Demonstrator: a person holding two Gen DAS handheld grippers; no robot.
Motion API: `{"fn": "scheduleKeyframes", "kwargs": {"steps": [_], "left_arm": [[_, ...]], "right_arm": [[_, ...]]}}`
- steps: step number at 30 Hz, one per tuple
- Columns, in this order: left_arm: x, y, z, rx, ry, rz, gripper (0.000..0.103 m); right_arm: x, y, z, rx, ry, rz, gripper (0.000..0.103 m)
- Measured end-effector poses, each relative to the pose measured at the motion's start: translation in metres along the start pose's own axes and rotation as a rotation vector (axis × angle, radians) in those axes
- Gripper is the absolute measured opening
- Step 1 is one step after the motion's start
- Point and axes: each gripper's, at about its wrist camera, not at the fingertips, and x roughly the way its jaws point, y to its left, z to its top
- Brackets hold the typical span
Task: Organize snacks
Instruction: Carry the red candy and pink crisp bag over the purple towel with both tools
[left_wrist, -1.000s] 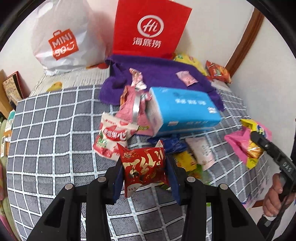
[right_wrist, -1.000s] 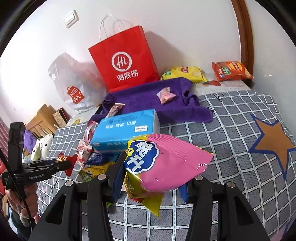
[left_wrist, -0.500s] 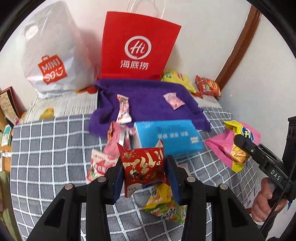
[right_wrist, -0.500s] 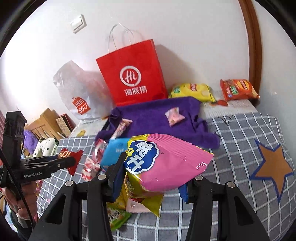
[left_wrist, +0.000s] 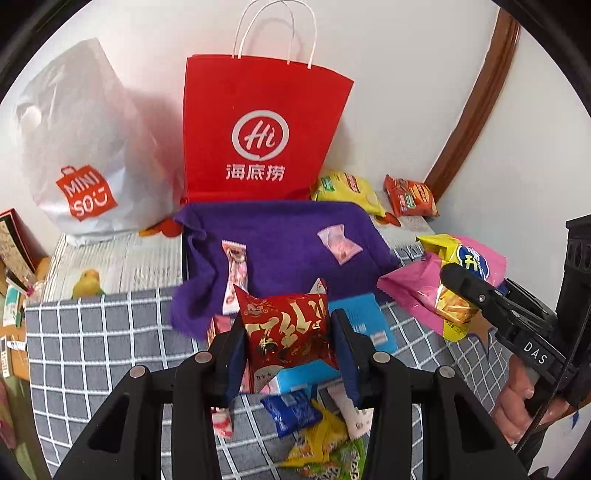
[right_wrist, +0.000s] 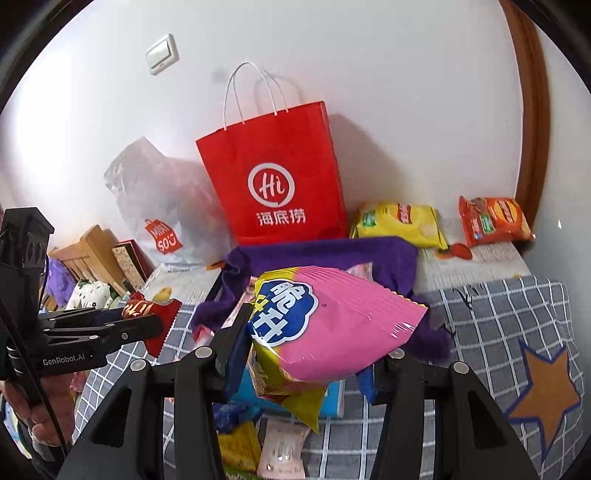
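Note:
My left gripper (left_wrist: 290, 345) is shut on a small red snack packet (left_wrist: 288, 332) with gold lettering, held above the grey checked bedspread (left_wrist: 92, 332). My right gripper (right_wrist: 301, 354) is shut on a pink and yellow chip bag (right_wrist: 332, 325), also lifted off the bed. Each gripper shows in the other's view: the right one (left_wrist: 448, 275) at the right edge, the left one (right_wrist: 155, 321) at the left. A red paper bag (left_wrist: 258, 129) stands open against the wall behind a purple towel (left_wrist: 288, 236). Loose snacks (left_wrist: 314, 432) lie below the held packets.
A white MINISO plastic bag (left_wrist: 77, 158) leans left of the red bag. Yellow (right_wrist: 402, 221) and orange (right_wrist: 493, 219) chip bags lie by the wall at right. A blue tissue pack (left_wrist: 365, 325) and two pink wrapped snacks (left_wrist: 338, 245) rest nearby. Hands (left_wrist: 517, 395) grip both handles.
Both grippers have risen and moved toward the wall with their packets held. The red bag now looks larger and shows its handles; the tissue pack and loose snacks have dropped lower in view.

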Motion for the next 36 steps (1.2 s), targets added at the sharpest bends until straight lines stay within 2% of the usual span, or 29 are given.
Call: {"fn": "scheduleKeyframes", "kwargs": {"steps": [20, 25, 29, 36], "left_arm": [[0.025, 0.027, 0.045, -0.013, -0.017, 0.028, 0.041], [0.040, 0.043, 0.050, -0.045, 0.004, 0.025, 0.041], [0.048, 0.055, 0.058, -0.080, 0.016, -0.014, 0.041], [0.064, 0.053, 0.070, -0.068, 0.020, -0.003, 0.041]], "right_arm": [[0.045, -0.004, 0.049, -0.004, -0.019, 0.005, 0.049], [0.057, -0.005, 0.058, -0.009, -0.025, 0.015, 0.049], [0.069, -0.005, 0.064, -0.009, -0.015, 0.016, 0.049], [0.093, -0.005, 0.073, -0.025, 0.002, 0.019, 0.049]]}}
